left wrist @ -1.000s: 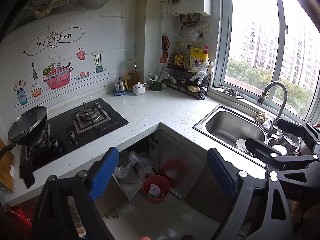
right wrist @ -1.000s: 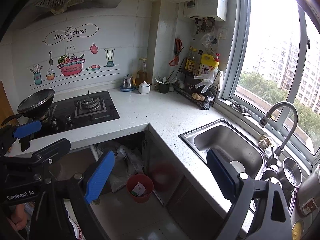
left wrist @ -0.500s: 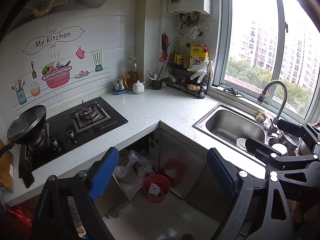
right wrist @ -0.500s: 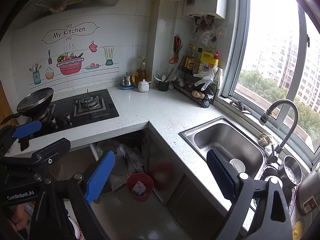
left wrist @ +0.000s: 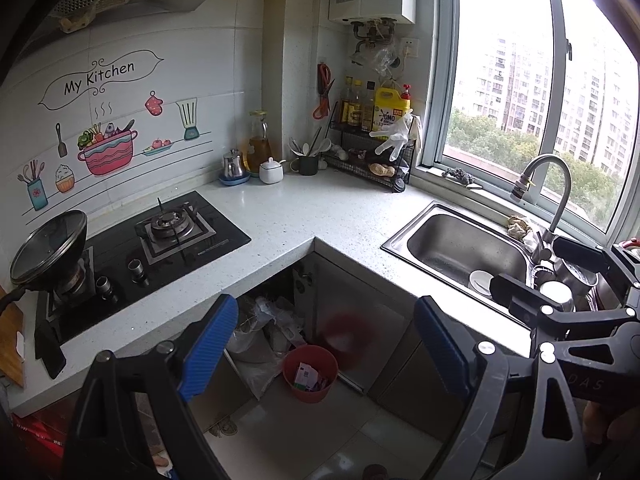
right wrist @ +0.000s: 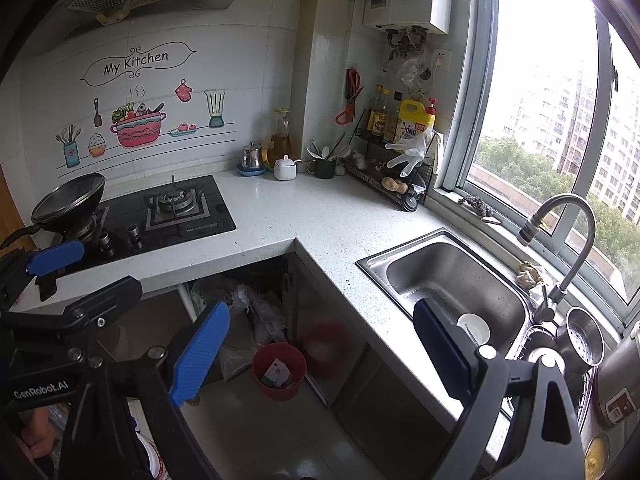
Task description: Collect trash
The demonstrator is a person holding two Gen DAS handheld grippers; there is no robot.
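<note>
A red trash bin [left wrist: 311,372] with scraps of packaging inside stands on the floor under the corner of the white counter [left wrist: 304,216]; it also shows in the right wrist view [right wrist: 279,370]. My left gripper [left wrist: 326,344] is open and empty, held high above the bin. My right gripper [right wrist: 320,344] is open and empty too, a little right of the bin. Each gripper shows at the edge of the other's view. Crumpled plastic bags [left wrist: 266,328] lie in the open space under the counter.
A gas hob [left wrist: 160,240] with a lidded pan [left wrist: 48,248] is at the left. A steel sink [left wrist: 460,248] with a tap [left wrist: 552,184] is at the right, holding a white dish. Bottles, a rack and jars stand in the far corner [left wrist: 372,148].
Both views have shifted very slightly; the grippers stay open and hold nothing.
</note>
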